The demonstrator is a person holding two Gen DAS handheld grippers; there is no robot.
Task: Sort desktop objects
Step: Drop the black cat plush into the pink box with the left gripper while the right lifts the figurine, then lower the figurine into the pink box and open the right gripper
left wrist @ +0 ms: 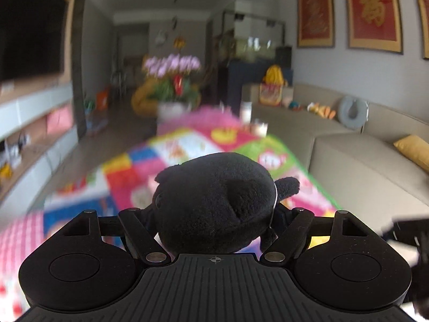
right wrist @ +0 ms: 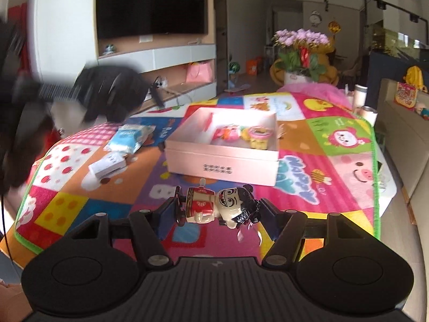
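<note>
A black plush toy [left wrist: 214, 187] fills the space between the fingers of my left gripper [left wrist: 214, 210], which is shut on it and lifted above the colourful play mat [left wrist: 187, 145]. In the right wrist view that gripper appears as a dark blur [right wrist: 107, 94] at the upper left. My right gripper [right wrist: 219, 209] is shut on a small figurine [right wrist: 203, 206] with a red dress and black hair, lying sideways between the pads. Just beyond it an open pink box [right wrist: 222, 161] stands on the mat, with several small colourful toys [right wrist: 241, 134] inside.
Left of the box lie a blue-white tissue pack [right wrist: 128, 136] and a small white carton [right wrist: 108, 166]. A flower pot [right wrist: 297, 75] and cups [right wrist: 360, 94] stand at the mat's far end. A beige sofa [left wrist: 362, 174] runs along the right side.
</note>
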